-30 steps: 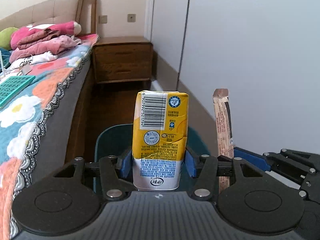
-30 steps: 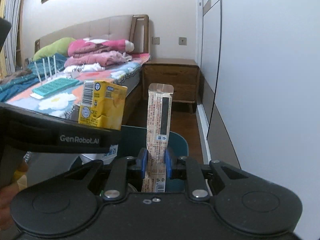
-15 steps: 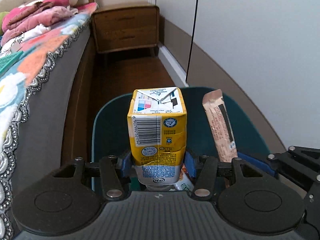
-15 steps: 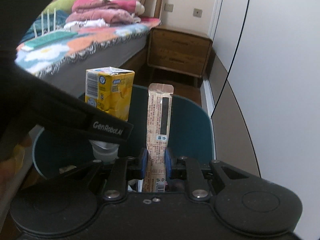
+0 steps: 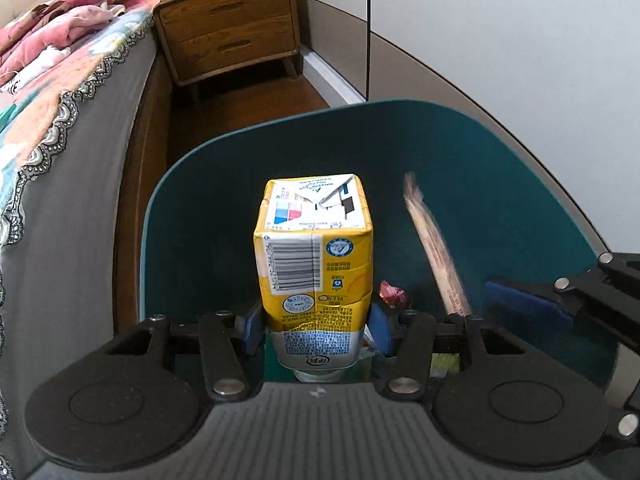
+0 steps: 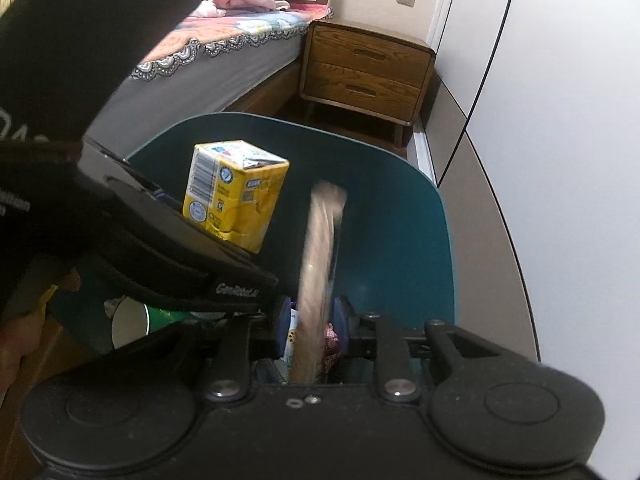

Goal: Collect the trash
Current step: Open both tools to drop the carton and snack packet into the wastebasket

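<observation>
one carton [image 5: 315, 264], one wrapper [image 6: 318, 264], two tools.

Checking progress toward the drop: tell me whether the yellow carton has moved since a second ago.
Yes. The yellow carton, clamped in the left gripper, has come forward and down over the teal bin; the wooden nightstand behind it now sits well above it.

Blurred wrapper [image 6: 320, 264] loose btwn parted right tongs [image 6: 314, 330], over teal bin [image 6: 436, 248] w/ trash.
</observation>
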Available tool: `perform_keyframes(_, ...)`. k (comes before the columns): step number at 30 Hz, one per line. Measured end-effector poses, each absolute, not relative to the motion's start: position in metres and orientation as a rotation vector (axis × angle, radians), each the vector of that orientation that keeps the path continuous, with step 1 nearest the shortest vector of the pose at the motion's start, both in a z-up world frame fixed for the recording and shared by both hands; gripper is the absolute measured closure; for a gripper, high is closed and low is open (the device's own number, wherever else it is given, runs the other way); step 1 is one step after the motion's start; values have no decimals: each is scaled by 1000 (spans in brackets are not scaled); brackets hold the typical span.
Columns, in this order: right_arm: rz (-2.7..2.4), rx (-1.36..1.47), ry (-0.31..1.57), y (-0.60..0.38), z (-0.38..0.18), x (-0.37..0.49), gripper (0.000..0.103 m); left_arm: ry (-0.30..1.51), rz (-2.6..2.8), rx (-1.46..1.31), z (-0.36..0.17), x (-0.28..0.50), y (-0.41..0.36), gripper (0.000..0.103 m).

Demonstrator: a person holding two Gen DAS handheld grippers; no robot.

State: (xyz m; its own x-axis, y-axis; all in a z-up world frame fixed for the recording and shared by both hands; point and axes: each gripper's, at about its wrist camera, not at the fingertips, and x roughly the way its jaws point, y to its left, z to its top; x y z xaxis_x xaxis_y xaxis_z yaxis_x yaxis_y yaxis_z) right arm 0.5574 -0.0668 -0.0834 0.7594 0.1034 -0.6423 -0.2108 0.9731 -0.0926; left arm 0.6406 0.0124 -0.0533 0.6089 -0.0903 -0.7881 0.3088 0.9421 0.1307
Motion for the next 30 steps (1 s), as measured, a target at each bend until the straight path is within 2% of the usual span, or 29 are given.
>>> perform_keyframes(3, 176, -161, 681, -66, -82, 557, 73, 877, -248, 257, -51, 638, 14, 51)
perform_keyframes(10, 181, -144, 640, -70, -74, 543, 63, 850, -266, 196, -39, 631, 19, 36)
perform_keyframes(16, 200, -121, 595, -80, -61, 523, 55, 818, -276, 175, -26, 612, 20, 36)
perform_keyframes(30, 244, -68, 519, -112, -46, 456, 46, 703, -314, 196, 2, 532, 19, 36)
